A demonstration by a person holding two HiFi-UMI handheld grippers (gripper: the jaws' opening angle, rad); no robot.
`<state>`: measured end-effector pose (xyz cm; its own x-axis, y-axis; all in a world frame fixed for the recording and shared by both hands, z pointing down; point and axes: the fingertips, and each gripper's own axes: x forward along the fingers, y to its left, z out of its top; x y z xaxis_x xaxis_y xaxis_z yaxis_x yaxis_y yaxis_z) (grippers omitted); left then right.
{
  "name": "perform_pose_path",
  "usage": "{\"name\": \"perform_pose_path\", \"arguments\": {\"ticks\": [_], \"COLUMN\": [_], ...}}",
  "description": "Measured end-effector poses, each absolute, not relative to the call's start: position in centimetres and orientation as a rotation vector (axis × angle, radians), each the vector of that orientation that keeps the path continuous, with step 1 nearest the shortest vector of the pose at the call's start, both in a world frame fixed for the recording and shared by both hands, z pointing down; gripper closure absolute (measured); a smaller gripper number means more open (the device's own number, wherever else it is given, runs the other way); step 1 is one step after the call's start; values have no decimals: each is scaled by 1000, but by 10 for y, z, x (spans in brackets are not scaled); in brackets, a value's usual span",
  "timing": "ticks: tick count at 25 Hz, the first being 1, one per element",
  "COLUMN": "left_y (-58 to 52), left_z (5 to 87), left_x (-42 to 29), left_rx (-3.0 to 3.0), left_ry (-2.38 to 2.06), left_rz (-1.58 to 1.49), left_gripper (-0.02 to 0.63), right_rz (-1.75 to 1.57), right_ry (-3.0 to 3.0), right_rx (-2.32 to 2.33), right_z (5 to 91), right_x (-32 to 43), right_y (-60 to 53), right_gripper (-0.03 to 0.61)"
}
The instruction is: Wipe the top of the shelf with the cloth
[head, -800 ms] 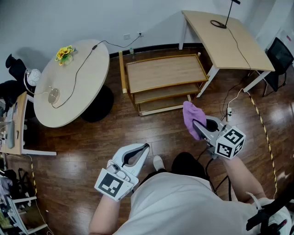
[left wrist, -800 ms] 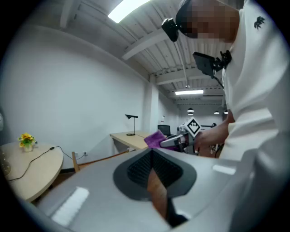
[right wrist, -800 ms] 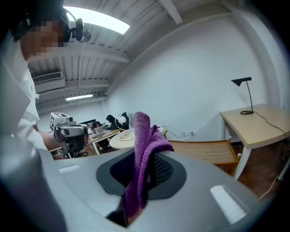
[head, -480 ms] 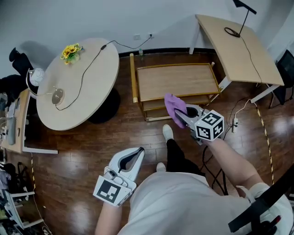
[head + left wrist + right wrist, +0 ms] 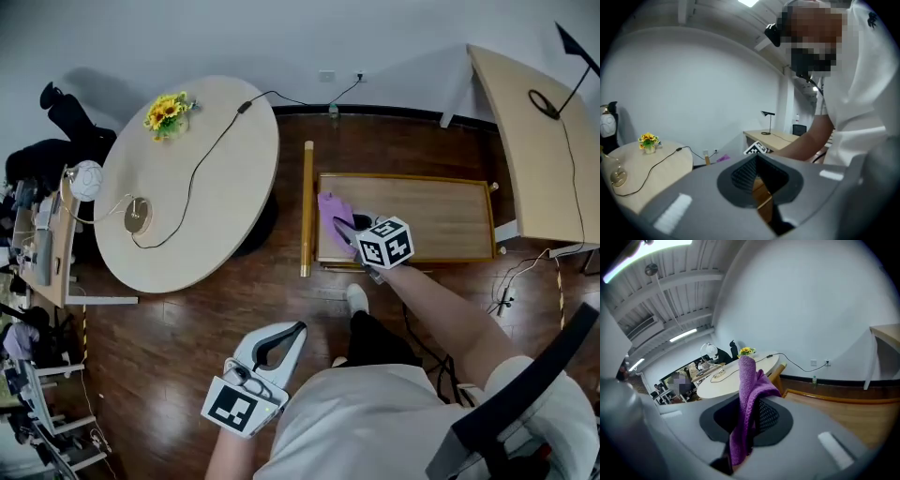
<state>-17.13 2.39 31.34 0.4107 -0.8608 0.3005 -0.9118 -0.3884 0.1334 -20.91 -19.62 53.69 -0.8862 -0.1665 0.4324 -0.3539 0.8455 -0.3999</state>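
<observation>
A low wooden shelf (image 5: 441, 217) stands on the dark floor between the round table and the desk. My right gripper (image 5: 343, 231) is shut on a purple cloth (image 5: 332, 213), held over the shelf top's left end. In the right gripper view the purple cloth (image 5: 746, 399) sticks up from between the closed jaws, with the shelf top (image 5: 862, 418) below. My left gripper (image 5: 278, 341) hangs low near my body, shut with nothing in it. The left gripper view shows its jaws closed, a strip of the wooden shelf (image 5: 761, 197) showing in the slit behind them.
A round pale table (image 5: 202, 178) with a black cable, a flower pot (image 5: 166, 112) and a small dish stands left of the shelf. A desk (image 5: 544, 141) with a lamp is at the right. A shoe (image 5: 357, 298) sits on the floor before the shelf.
I have stepped up to the shelf. My right gripper has carried the cloth forward from mid-air over the floor to the shelf top's left end. The left gripper stays low and shut.
</observation>
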Motion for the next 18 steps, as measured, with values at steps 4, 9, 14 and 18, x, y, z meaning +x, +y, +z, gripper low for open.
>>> {"name": "perform_pose_path", "arguments": {"ticks": [4, 9, 14, 18], "left_y": [-26, -73, -96, -116], "left_z": [318, 339, 358, 364], "left_x": [-179, -183, -181, -181], "left_rx": [2329, 2290, 2251, 2283], "left_ry": [-1550, -1506, -1418, -1350], "left_rz": [256, 262, 284, 305], "left_gripper": [592, 592, 592, 592], "right_rz": [725, 768, 838, 842], "right_ry": [-2566, -2495, -2422, -2370], "right_rx": [367, 391, 447, 518], "right_z": [590, 647, 687, 702], "right_x": [-256, -295, -280, -232], "right_y": [-240, -289, -321, -341], "right_gripper": [528, 528, 528, 528]}}
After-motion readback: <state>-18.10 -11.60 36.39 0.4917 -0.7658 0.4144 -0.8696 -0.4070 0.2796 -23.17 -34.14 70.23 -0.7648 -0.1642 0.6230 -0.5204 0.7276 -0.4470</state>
